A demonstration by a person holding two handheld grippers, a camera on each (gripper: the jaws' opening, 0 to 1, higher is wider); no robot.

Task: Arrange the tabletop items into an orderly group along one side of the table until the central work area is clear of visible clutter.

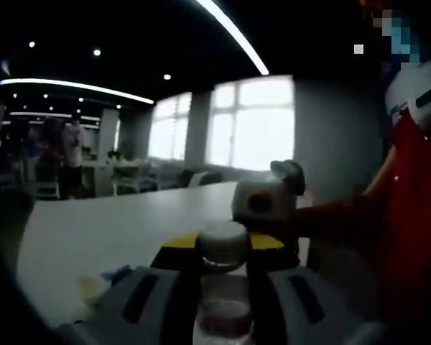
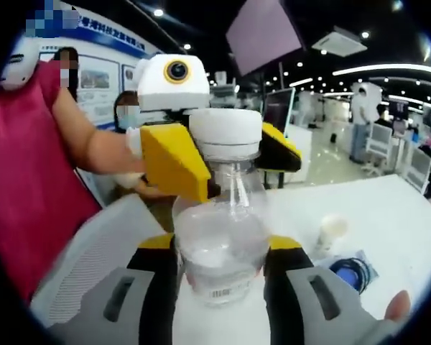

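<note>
A clear plastic bottle (image 2: pixel 219 251) with a white cap (image 2: pixel 225 133) stands upright above the white table (image 2: pixel 388 208). My right gripper (image 2: pixel 219 262) is shut on the bottle's body, its grey jaws with yellow tips on either side. My left gripper (image 2: pixel 226 147) comes in from the left with its yellow-tipped jaws closed on the cap. In the left gripper view the cap (image 1: pixel 223 241) sits between the yellow tips of the left gripper (image 1: pixel 223 246), and the bottle's body (image 1: pixel 223 316) shows blurred lower down.
A small white cup-like item (image 2: pixel 332 230) and a blue-and-black packet (image 2: pixel 352 273) lie on the table to the right. A person in red (image 2: pixel 29 165) stands close on the left. Pale items (image 1: pixel 93 287) lie near the table edge.
</note>
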